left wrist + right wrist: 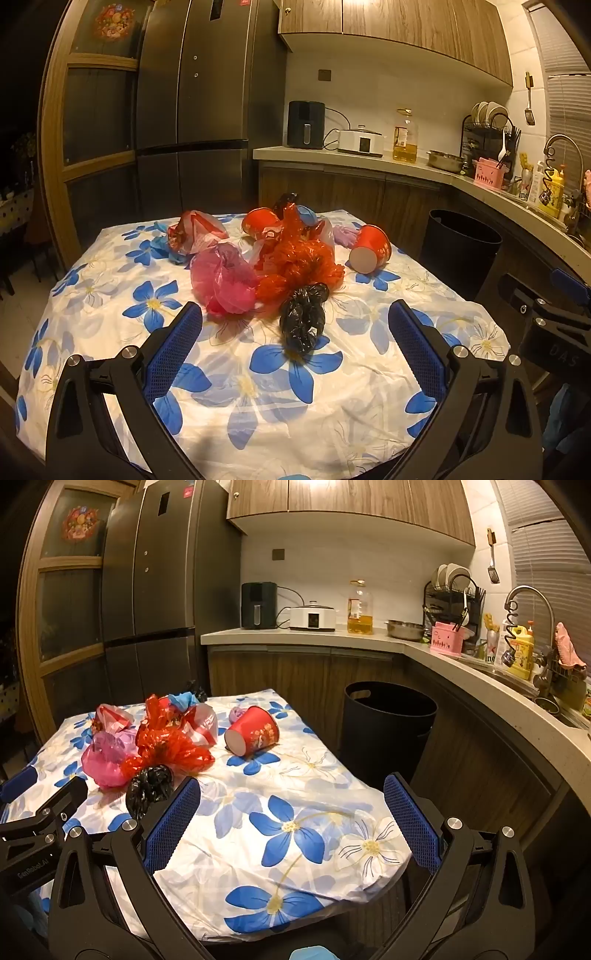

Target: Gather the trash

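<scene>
Crinkled plastic bags, a black bag (303,317), a pink bag (221,278) and a red one (303,264), lie heaped mid-table (258,398) beside a tipped red paper cup (370,248). Light, soft and slippery, they likely want pinching at a bunched fold. The left claw (295,321) and right claw (291,794) both gape wide, empty. A black bin (388,720) stands beyond.

Floral-clothed table (229,398), crumpled bags (295,258), cups (370,249)

Warm, dim indoor light from a glow at twelve o'clock in the right wrist view leaves sheen on the tablecloth (295,834), black corners, strongly bowed fisheye edges, and mild softness throughout.
</scene>
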A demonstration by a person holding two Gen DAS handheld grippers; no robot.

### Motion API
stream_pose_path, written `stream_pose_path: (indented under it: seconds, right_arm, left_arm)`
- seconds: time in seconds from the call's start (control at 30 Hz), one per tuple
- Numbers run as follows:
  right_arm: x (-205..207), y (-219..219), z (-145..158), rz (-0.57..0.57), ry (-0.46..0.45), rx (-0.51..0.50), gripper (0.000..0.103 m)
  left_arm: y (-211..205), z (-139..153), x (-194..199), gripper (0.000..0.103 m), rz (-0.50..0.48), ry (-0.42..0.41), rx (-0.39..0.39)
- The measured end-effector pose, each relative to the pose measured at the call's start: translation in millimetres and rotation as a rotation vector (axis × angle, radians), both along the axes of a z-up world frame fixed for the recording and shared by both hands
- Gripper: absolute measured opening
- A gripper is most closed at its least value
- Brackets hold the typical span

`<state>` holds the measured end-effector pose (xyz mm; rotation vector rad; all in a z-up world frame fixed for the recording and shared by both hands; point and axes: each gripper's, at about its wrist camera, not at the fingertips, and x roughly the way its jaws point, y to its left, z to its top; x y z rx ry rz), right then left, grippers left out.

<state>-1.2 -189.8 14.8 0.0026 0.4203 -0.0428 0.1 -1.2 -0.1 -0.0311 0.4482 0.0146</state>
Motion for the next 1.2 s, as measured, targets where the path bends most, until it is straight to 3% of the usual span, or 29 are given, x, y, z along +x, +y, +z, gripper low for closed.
stream_pose_path:
  seconds: [1.2]
  right_arm:
    - [-0.1, 0.1, -0.3, -0.005, 0.005, -0.004, 0.098]
  left_arm:
    - [0.2, 5.3, -2.3, 0.097, 0.003, -0.011, -0.009]
